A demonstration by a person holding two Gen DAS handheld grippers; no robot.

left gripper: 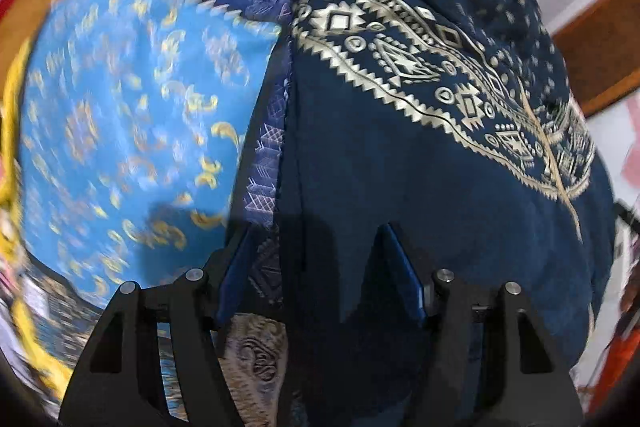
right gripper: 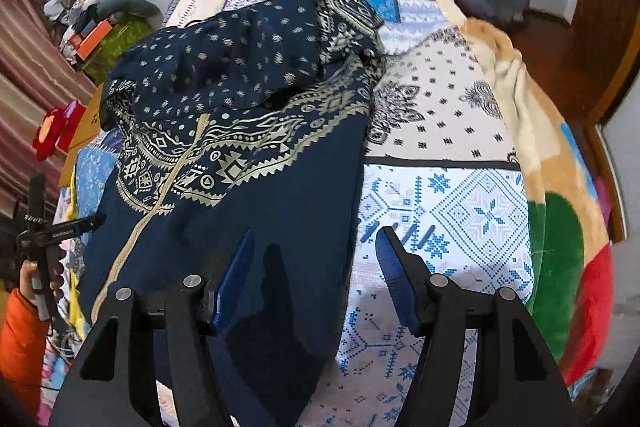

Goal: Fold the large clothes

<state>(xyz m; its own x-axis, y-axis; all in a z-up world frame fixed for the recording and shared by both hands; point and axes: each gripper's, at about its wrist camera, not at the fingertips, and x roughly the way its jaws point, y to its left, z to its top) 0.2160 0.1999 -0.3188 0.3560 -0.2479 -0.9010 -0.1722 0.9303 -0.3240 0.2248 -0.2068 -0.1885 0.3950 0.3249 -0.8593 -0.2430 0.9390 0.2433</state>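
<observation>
Left wrist view, from the left: blurred light-blue patchwork bedspread point(left gripper: 132, 115) with yellow motifs, covering the bed. Beside it, right of centre, navy garment point(left gripper: 400, 163) with cream geometric print, draped over the bedspread and filling most of the frame. Low in the frame, left claw point(left gripper: 316, 239) spread wide, blue pads apart, nothing pinched; dark cloth between and beneath the fingers, contact impossible to judge.

Right wrist view, from the left: far edge, an orange-sleeved hand point(right gripper: 40, 275) gripping the black handle of the left claw's tool, just off the bed's side. Then the same navy garment point(right gripper: 248, 155), lying crumpled on the left half of the bed, dotted upper part bunched toward the far end, cream seam line running down its left side. Right claw point(right gripper: 316, 239) spread open, empty; left finger over the navy cloth, right finger over the white-and-blue cross-stitch panel of the bedspread point(right gripper: 460, 211). Farther right, a plush blanket point(right gripper: 560, 227) in tan, green and red along the bed's edge.
</observation>
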